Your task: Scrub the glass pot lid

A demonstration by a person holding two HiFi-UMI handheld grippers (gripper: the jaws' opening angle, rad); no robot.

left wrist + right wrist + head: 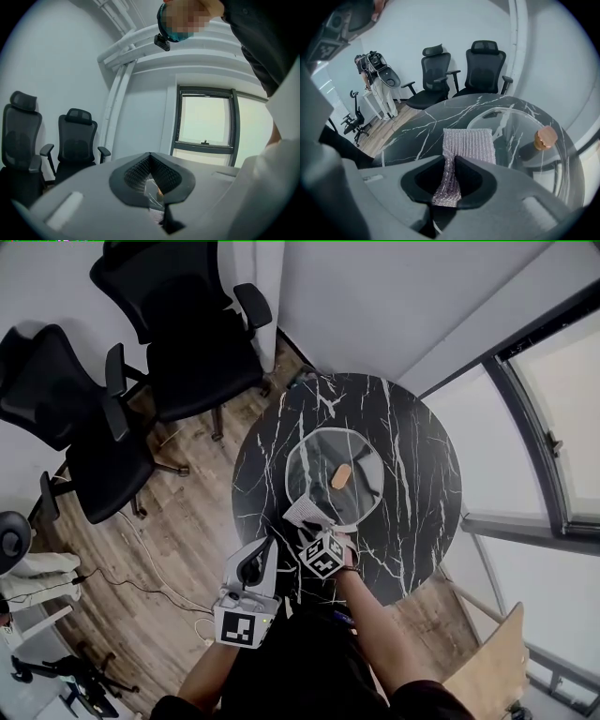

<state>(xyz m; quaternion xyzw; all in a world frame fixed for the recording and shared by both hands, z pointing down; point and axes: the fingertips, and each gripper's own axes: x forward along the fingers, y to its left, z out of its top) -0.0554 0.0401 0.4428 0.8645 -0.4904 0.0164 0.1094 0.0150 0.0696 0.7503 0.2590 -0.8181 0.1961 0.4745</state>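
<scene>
Round black marble-patterned table [412, 521]: glossy, polished, white-veined. Clear round glass pot lid [520, 124]: smooth, transparent, thin metal-look rim. Copper-toned knob [545, 137]: satin sheen. Silvery-pink ribbed mesh scrubbing cloth [468, 143]: rough, glittery, pinched in right tongs [452, 161] of matt grey plastic, black ridged pads [426, 178]. Wood-plank floor [187, 521]: matt.

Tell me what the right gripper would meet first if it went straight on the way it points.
Probably the glass pot lid: the right gripper, shut on a silvery scrub cloth, points at its near rim. Depth is hard to judge.
</scene>
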